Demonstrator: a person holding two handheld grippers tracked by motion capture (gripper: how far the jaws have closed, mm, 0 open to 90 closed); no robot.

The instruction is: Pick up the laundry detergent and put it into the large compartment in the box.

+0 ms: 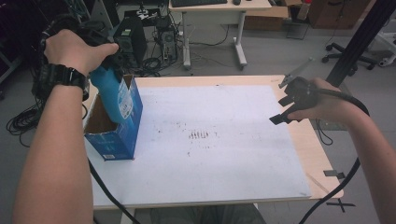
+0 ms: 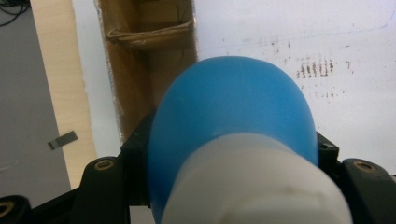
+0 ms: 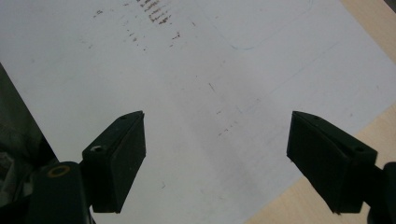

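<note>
My left gripper (image 1: 111, 65) is shut on a blue plastic bottle (image 1: 108, 93) with a white cap (image 2: 254, 186), gripped near the cap end. The bottle points down and slightly tilted, its rounded bottom (image 2: 233, 102) at the open top of a blue cardboard box (image 1: 122, 140). The box stands at the left edge of the table, and its brown inside (image 2: 149, 65) shows below the bottle. Over the right side of the white board, my right gripper (image 1: 281, 110) hangs open, with nothing between its jaws (image 3: 215, 158).
A white board (image 1: 219, 154) with a dark smudge (image 1: 201, 135) in its middle covers most of the wooden table (image 1: 322, 163). Behind the table there are cables, a computer tower (image 1: 130, 39), a desk and an office chair on the floor.
</note>
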